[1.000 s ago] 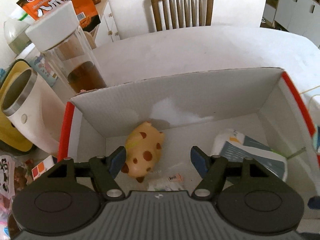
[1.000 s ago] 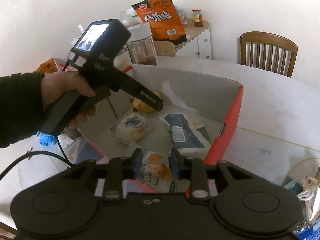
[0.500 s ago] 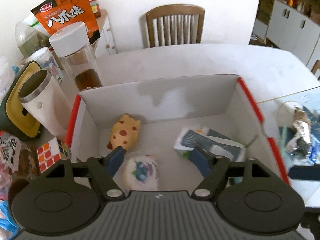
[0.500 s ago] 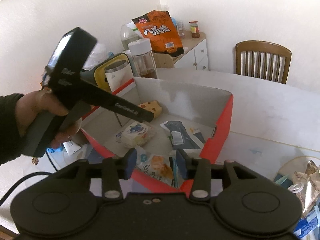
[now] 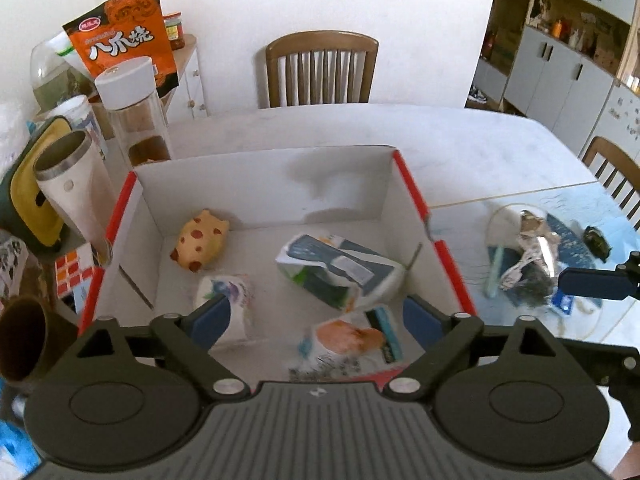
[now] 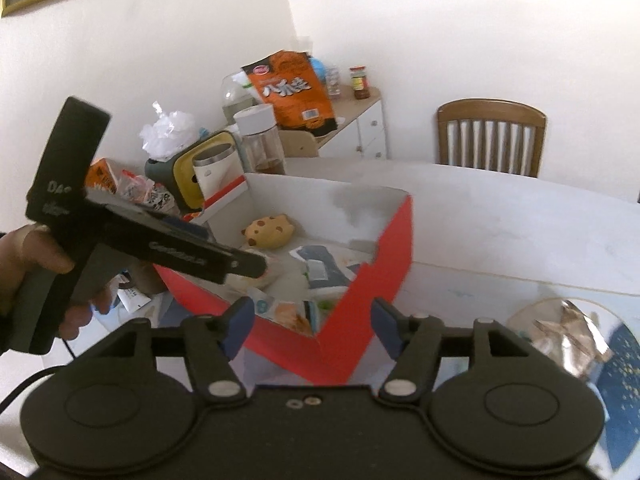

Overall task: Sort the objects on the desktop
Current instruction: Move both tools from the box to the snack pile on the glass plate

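While the left gripper (image 5: 316, 316) hangs spread and empty over the red-edged box (image 5: 412, 196), a spotted pig toy (image 5: 200, 240) lies inside. From the right wrist, the right gripper (image 6: 312, 324) gapes empty just before the box (image 6: 384, 248).

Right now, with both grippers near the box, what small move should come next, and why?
Probably swing the right gripper toward the foil clutter on the table. Both it and the left gripper are open and empty, and the orange snack packet already lies inside the box.
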The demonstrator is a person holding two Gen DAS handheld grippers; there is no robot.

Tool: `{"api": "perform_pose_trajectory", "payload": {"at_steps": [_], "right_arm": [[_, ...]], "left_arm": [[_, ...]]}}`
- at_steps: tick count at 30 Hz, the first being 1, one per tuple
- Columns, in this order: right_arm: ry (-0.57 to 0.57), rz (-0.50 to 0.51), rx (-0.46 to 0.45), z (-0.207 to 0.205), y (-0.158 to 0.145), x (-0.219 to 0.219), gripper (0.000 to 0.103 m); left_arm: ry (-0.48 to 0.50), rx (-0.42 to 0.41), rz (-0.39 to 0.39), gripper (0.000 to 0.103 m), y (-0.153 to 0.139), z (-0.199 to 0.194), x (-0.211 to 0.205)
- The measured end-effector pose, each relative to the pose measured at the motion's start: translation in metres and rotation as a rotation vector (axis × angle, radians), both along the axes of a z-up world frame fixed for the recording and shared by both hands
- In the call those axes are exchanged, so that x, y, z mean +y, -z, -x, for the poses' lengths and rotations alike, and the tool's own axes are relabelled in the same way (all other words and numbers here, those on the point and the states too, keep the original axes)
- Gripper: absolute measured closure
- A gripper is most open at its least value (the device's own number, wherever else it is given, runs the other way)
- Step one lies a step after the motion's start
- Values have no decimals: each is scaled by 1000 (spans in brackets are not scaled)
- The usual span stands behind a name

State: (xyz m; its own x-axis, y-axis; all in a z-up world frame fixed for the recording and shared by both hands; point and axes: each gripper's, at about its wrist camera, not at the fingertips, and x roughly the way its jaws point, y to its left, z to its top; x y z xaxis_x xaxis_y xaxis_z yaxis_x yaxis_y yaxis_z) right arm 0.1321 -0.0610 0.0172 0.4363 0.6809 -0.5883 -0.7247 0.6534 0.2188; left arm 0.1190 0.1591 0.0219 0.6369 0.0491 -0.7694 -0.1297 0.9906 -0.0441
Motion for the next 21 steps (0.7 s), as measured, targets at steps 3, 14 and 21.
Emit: {"api": "perform_pose_trajectory", "payload": {"at_steps": [3, 14, 21], "right_arm": [[36, -2, -13, 4, -2, -19, 34], [201, -20, -37, 8, -6, -96, 27], [294, 2, -47, 9, -4, -142, 25]], "left_arm": [[7, -18, 23, 6, -4, 9, -10], [65, -74, 81, 0, -8, 30, -57], [137, -103, 78, 0, -10, 26, -92]]}}
